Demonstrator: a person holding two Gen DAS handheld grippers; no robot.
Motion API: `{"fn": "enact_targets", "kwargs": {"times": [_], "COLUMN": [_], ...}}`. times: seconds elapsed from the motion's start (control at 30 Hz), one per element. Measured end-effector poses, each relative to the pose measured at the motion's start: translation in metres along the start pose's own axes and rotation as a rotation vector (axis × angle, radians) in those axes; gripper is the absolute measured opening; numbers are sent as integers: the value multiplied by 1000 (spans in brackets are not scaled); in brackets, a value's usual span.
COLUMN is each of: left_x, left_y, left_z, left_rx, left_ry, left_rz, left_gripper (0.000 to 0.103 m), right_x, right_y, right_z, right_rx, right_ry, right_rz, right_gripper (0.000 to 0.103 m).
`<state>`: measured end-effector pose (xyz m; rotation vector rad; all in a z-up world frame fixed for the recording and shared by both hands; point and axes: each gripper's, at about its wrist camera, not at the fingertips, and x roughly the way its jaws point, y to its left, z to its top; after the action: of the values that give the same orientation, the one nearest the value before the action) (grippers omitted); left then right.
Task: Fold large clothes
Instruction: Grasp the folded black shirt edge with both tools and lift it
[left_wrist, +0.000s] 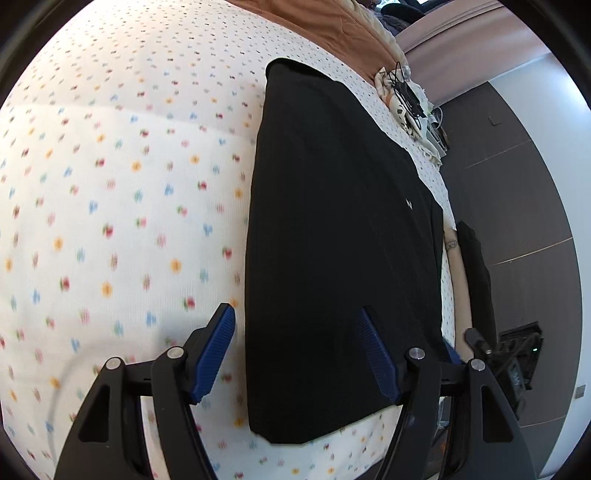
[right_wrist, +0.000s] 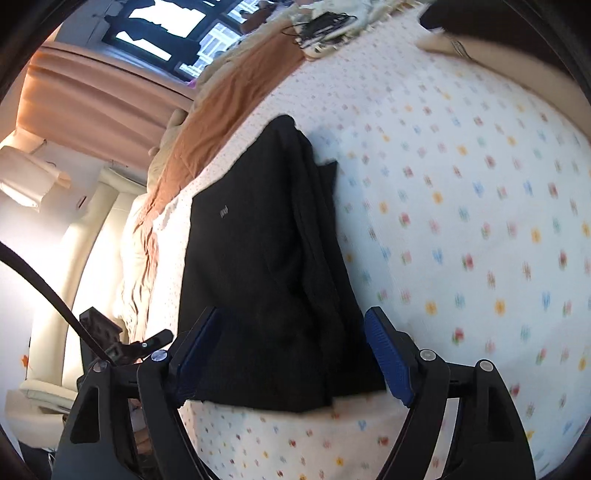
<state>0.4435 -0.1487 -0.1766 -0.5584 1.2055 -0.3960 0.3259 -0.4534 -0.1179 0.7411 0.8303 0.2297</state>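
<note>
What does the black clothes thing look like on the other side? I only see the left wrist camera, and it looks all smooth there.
Observer: In the right wrist view, the black garment shows stacked folded layers along its right edge.
Operator: Is anything sticking out?
Observer: Yes, a small flap pokes out sideways near the far end.
Operator: What's the right gripper doing?
Observer: The right gripper has its jaws open, one on each side of the garment's near end.
</note>
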Motion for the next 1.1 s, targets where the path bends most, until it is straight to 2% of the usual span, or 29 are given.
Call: {"fn": "enact_targets", "kwargs": {"times": [0.17,0.43,0.5,0.83,1.1], "left_x": [13,38,43,69,89], "left_y": [-2,-1,0,-6,-2], "left_z": [25,56,62,97,122], "left_rx": [1,-3,-7,14,-18], "left_ry": [4,13,11,7,17], "left_rz": [2,-8,-16,19,20], "left_gripper": [69,69,66,65,65], "right_x": [19,85,98,150,189], "right_y": [5,-14,-19,-20,-9], "right_z": [33,85,91,118,139], "right_rx": [-56,-32,-17,-12,-35], "right_ry": [55,171,194,246,297], "right_rz": [-14,50,66,169,191], "right_gripper": [78,78,78,78,78]}}
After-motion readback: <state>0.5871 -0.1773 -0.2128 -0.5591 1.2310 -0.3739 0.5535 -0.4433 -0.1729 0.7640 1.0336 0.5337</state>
